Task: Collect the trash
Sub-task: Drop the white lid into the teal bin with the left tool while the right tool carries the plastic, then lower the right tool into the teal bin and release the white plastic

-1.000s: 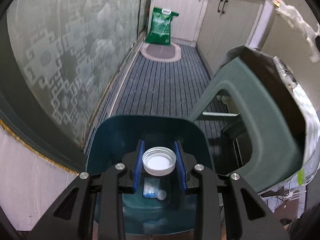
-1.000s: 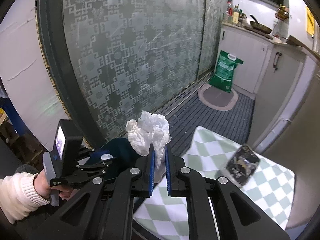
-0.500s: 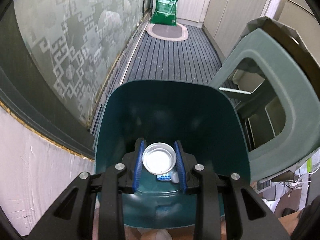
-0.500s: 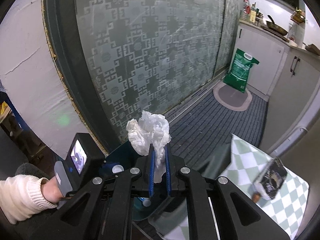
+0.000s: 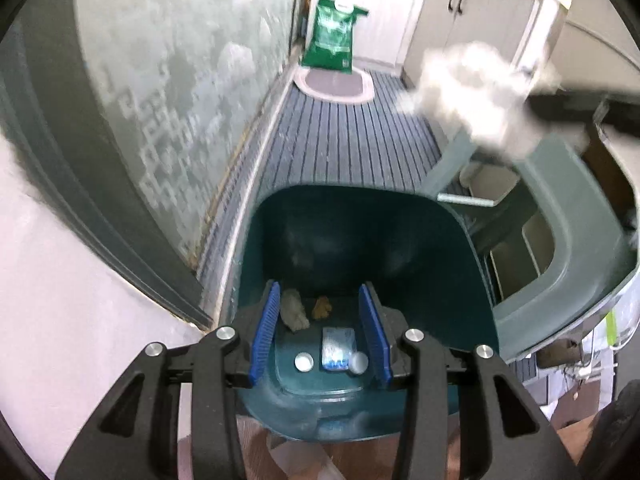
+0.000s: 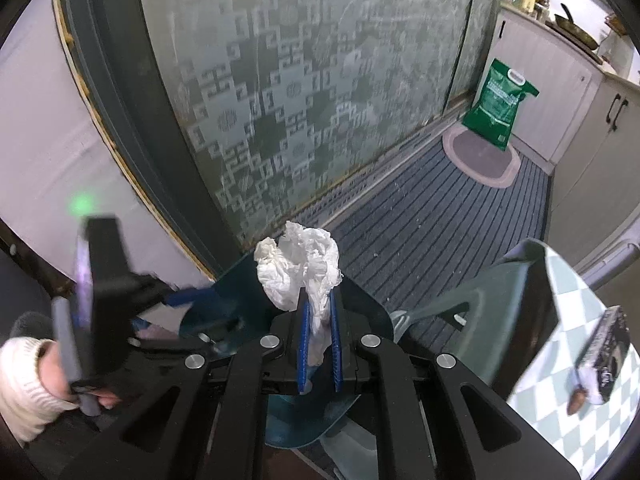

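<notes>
With the left gripper (image 5: 320, 328) spread empty over the teal bin (image 5: 472, 256) and the right gripper (image 6: 319, 344) clamping the crumpled tissue (image 6: 300, 268) above the rim at 12 o'clock, I judged an early release might drop it onto the striped mat (image 6: 420, 216).

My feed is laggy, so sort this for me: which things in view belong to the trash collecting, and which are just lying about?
Job items:
- teal bin, with a white cap and other scraps inside
- crumpled tissue, pinched in the right hand-held gripper
- left hand-held gripper, open over the bin
- dark wrapper on the checkered cloth

Lying about:
- green bag
- oval mat
- cabinets
</notes>
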